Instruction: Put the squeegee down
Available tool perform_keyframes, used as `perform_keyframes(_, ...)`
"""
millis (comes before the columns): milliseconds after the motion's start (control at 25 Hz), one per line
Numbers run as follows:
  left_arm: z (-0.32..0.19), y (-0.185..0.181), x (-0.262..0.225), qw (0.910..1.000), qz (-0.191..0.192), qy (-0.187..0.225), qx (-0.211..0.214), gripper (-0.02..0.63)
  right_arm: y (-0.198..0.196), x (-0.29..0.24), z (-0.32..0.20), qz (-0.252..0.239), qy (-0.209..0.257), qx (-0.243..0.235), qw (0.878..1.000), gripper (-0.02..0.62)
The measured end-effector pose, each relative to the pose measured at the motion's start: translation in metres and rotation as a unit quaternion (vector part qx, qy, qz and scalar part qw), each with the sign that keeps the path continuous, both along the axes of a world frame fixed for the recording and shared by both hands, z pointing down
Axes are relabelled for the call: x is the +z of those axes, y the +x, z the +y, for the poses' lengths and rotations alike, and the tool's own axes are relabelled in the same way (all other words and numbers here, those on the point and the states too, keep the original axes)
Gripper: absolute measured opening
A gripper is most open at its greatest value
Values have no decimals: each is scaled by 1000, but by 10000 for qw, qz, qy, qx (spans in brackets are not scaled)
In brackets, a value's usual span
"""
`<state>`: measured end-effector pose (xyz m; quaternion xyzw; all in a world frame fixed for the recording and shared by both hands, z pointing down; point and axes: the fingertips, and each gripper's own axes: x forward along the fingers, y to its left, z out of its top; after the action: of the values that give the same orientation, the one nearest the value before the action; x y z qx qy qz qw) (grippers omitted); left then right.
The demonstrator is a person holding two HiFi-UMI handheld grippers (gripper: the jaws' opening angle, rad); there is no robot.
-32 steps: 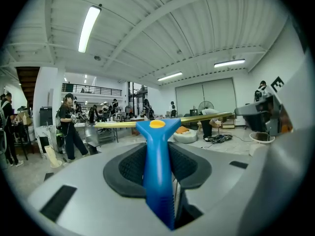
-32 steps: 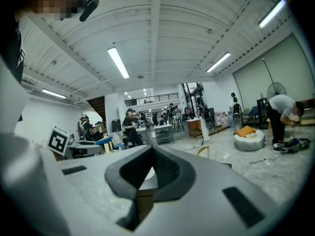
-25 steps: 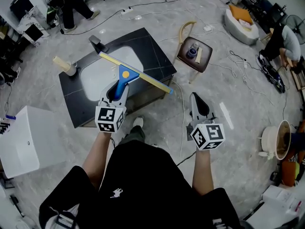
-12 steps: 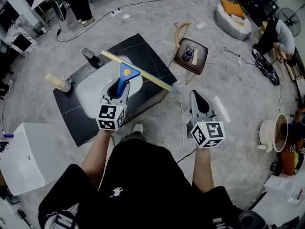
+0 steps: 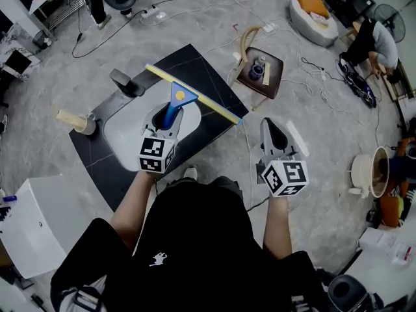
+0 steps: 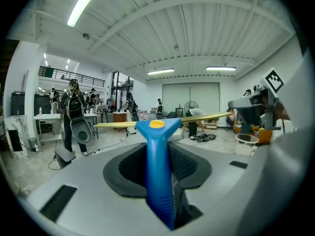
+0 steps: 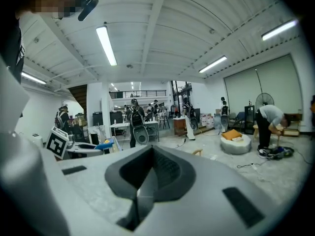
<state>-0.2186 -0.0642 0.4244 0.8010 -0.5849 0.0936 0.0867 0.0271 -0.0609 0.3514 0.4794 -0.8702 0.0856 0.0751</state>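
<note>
My left gripper [image 5: 167,117] is shut on the blue handle of the squeegee [image 5: 181,97]. In the head view its long yellow blade [image 5: 203,101] runs slantwise above the black counter [image 5: 207,77], and the gripper hangs over the white sink basin [image 5: 123,130]. In the left gripper view the blue handle [image 6: 158,181] stands between the jaws of the left gripper [image 6: 158,154], with the blade [image 6: 206,116] level across the far end. My right gripper [image 5: 273,134] is shut and holds nothing, off the counter's right side above the floor; the right gripper [image 7: 142,181] shows closed jaws in its own view.
A dark faucet [image 5: 126,82] stands at the sink's far edge and a pale roll [image 5: 74,120] lies on the counter's left end. A wooden chair [image 5: 261,71] with a bottle stands beyond the counter. A white box [image 5: 32,223] is at left, cables and a bucket [image 5: 367,174] at right.
Both grippers have moved forward toward the counter. The left one with the squeegee now hangs over the sink basin, and the blade no longer reaches past the counter's right corner.
</note>
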Motion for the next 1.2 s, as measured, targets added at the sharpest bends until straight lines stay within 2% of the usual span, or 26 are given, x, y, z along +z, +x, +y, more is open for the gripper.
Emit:
perform_keyframes(280,-13,-19,13,9998,111,-159,-29,132,-26,5,-22,147,-151,-107,9997,2)
perform_keyframes(520,-29,-22,25,9997,46,-256,-33,132,-36,21,-41,151,-248,-212,9994,2)
perform_keyframes(760,-57,-4,38,9991,-89,-387,155,132,-25,38,-66,37,-415,-108,9991,2)
perform_keyframes(1200,-114,35,61,9967,-341,-571,471,132,10,64,-106,143,-685,51,9975,2)
